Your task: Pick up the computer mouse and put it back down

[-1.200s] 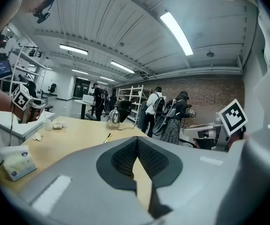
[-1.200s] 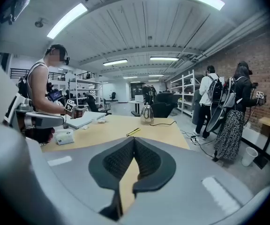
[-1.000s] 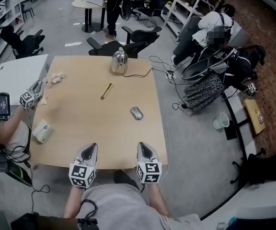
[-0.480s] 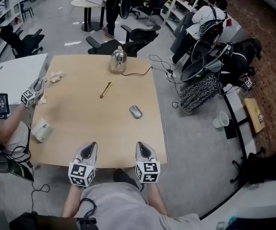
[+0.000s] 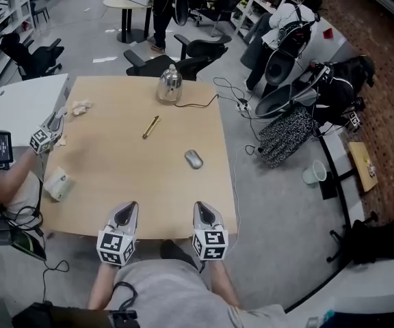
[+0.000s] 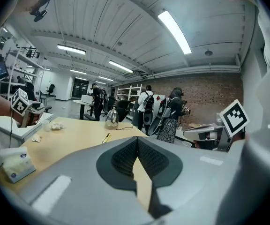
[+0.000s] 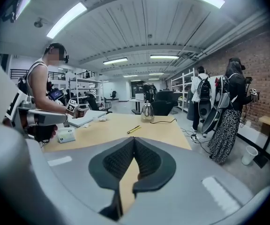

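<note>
Down at the near edge of the surface, both pairs of tongs sit side by side, pointing out across it. The left tongs are pinched fully together with nothing between the pads. The right tongs are just the same, closed tip to tip and empty. Ahead of the right tongs and well apart from them lies the computer mouse, grey and flat on the surface towards the right edge, touched by neither pair. Over at the left edge a small white packet rests by the rim. Further along that side a second person's arm reaches in with another marker-cubed gripper at the edge. Past the mouse, around the middle, a slim yellow pen lies on a diagonal. Towards the far left corner there's some crumpled tissue. At the far edge a shiny metal kettle stands upright, with a black cable trailing from beside it towards the right edge.
</note>
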{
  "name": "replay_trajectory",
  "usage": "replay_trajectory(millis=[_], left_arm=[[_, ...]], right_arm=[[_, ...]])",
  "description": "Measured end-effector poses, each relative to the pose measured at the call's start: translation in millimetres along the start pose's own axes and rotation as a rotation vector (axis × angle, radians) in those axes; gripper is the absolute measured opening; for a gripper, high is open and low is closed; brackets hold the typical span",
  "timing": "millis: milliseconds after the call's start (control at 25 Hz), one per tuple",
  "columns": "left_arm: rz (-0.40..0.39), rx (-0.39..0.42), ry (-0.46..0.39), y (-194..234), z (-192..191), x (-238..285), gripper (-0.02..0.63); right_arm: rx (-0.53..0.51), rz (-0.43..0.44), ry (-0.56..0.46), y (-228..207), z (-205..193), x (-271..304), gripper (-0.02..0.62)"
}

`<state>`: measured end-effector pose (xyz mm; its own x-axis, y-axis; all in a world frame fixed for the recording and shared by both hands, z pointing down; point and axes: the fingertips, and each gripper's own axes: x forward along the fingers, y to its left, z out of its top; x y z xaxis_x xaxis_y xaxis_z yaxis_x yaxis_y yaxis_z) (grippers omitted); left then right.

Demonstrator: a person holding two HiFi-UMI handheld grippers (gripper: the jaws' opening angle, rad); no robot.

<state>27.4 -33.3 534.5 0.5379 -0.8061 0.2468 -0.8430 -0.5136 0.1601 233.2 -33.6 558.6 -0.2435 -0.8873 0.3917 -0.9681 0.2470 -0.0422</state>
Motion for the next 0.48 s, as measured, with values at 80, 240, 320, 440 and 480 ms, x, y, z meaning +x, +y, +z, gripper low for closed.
replay_trajectory(millis=[80, 240, 320, 440, 480], left_arm=[[0.001, 0.000, 0.000, -0.2, -0.2, 1.3, 0.020], [0.000, -0.002, 0.001, 0.1, -1.9, 3.5, 0.020], [0.000, -0.002, 0.002, 0.3, -2.4, 4.2, 0.020], [0.001, -0.002, 0.002, 1.1, -3.7, 4.8, 0.020], [0.001, -0.003, 0.002, 1.5, -4.2, 4.8, 0.020]], right_arm=[[-0.002, 0.002, 0.001, -0.7, 0.0, 1.0, 0.006], [-0.002, 0.004, 0.006, -0.6, -2.6, 3.2, 0.006], [-0.001, 0.005, 0.007, -0.1, -3.4, 3.8, 0.006], [0.000, 0.006, 0.008, -0.4, -5.8, 5.0, 0.006], [0.000, 0.005, 0.009, -0.6, -6.5, 5.4, 0.006]])
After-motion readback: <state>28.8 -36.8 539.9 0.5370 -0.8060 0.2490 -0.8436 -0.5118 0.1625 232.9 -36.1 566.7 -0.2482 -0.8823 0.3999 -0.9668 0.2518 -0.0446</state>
